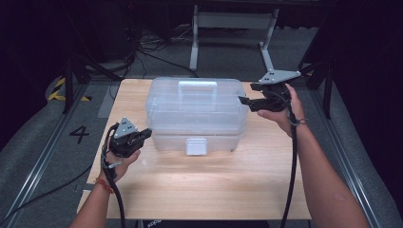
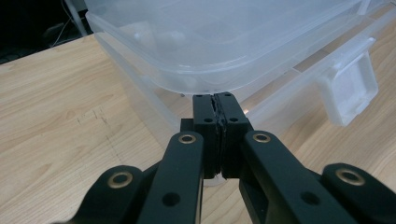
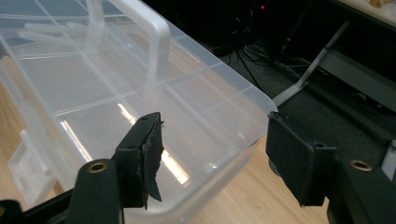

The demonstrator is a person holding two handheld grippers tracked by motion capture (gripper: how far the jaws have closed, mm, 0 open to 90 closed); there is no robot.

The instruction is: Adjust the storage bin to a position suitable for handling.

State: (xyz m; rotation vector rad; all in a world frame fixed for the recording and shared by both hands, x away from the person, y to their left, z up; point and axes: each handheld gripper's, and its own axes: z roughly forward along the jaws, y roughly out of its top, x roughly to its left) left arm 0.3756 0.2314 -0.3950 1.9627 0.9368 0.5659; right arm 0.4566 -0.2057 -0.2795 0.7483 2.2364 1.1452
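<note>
- Box [image 1: 195, 111]: clear, ribbed plastic, rectangular, with moulded handle [image 1: 197, 88] and front latch [image 1: 196, 146]; sits mid-table [image 1: 199, 190], pale woodgrain.
- Left gripper [image 2: 218, 106]: matte black jaws clenched empty, tips at the box's lower corner.
- Right gripper [image 3: 212, 149]: jaws released, frayed pad [image 3: 152, 154], over the box's right end.

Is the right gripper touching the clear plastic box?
Apart. In the right gripper view the right gripper has open fingers straddling the corner of the clear plastic box, with lid showing between them and neither pad pressing it.
</note>
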